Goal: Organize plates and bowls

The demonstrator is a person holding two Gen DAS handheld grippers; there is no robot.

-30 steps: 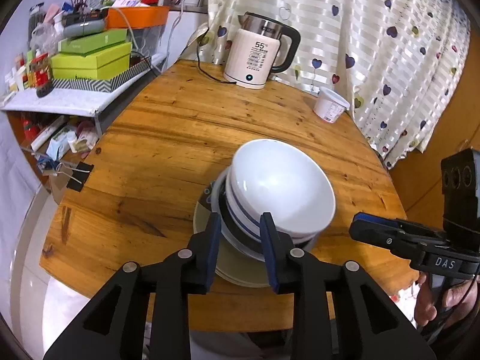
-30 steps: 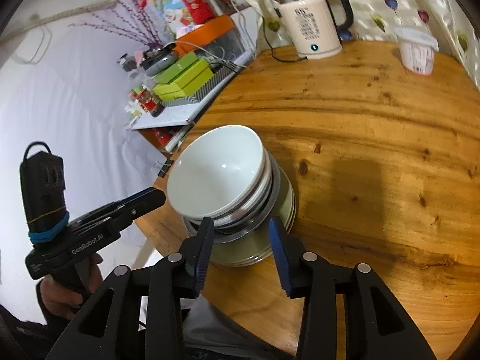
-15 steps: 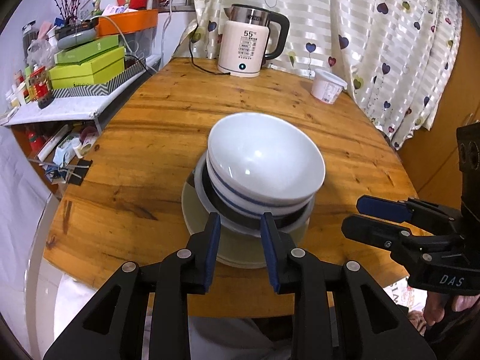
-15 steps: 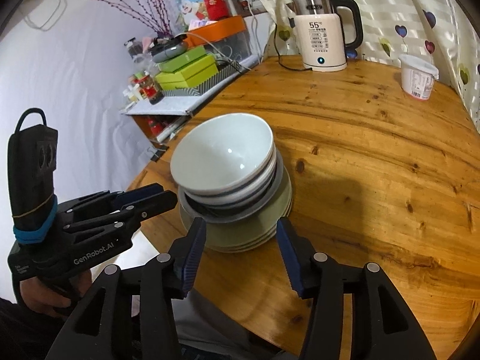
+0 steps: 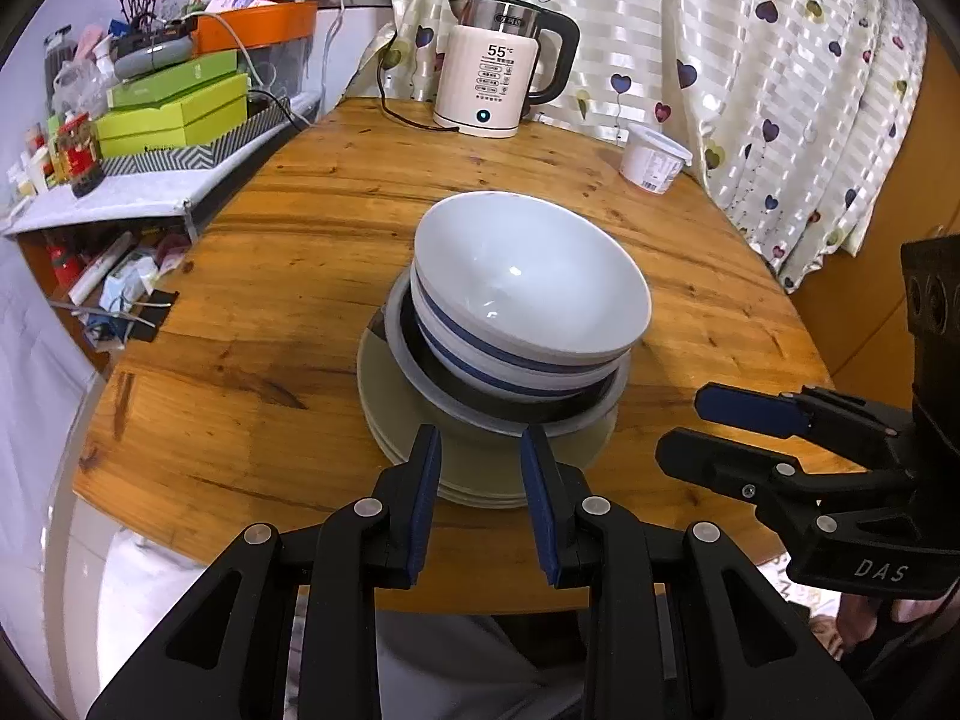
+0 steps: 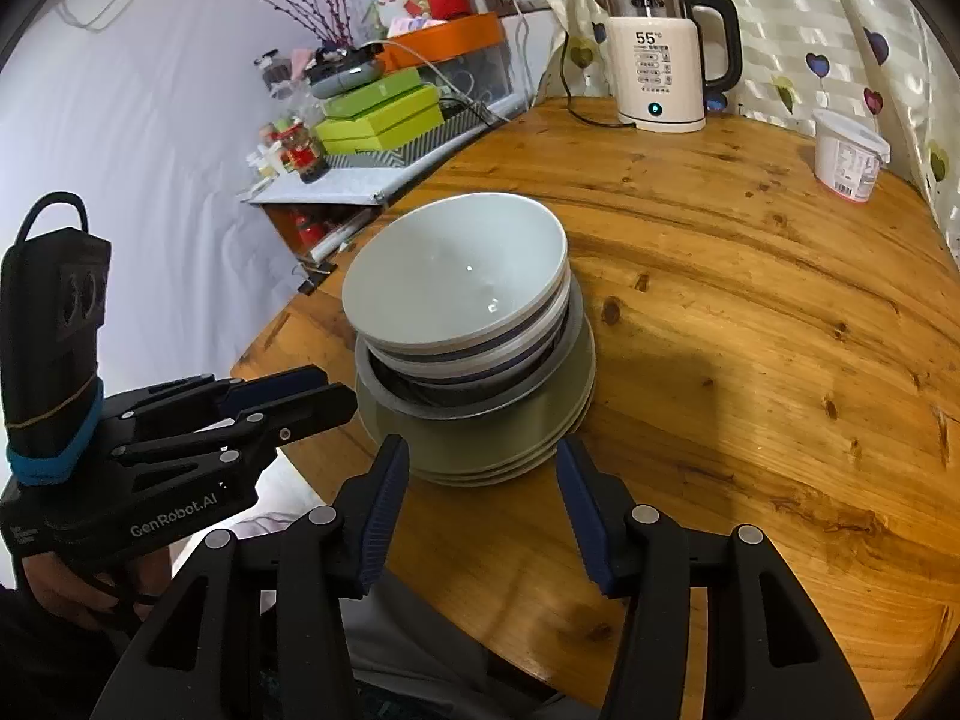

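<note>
With the stack of bowls [image 5: 528,300] and plates [image 6: 480,450] just ahead of both, the left gripper [image 5: 480,480] narrowly parted and empty, the right gripper [image 6: 480,498] opening empty, probably approach the rims level and squarely.

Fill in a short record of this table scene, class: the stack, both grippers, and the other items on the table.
stack: white bowl on a blue-banded bowl, in a grey dish, on green plates
left gripper: open, nothing held
right gripper: jaws opening, nothing held
table: round, wooden
also on table: kettle, white tub
</note>
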